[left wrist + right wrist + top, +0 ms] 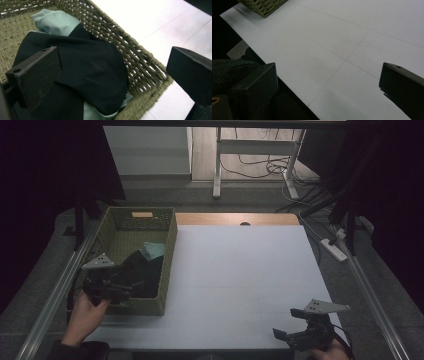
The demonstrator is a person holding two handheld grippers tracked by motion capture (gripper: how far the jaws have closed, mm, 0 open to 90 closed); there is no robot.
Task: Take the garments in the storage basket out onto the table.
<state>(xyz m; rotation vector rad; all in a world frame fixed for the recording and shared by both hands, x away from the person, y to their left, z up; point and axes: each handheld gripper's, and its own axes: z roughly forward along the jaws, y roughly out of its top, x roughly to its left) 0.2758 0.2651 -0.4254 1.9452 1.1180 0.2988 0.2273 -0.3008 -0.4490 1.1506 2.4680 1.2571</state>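
A green woven basket stands on the left of the white table. Inside it lie a black cloth and a pale green cloth. My left gripper hovers open at the basket's near end. In the left gripper view the left gripper straddles the basket wall, one jaw over the black cloth, the other over the table outside. The pale green cloth lies beyond. My right gripper is open and empty at the table's near right edge, and the right gripper faces bare white table.
A wooden strip runs along the table's far edge. Beyond it are a desk frame and cables with a power strip on the floor. The basket's corner lies far from my right gripper.
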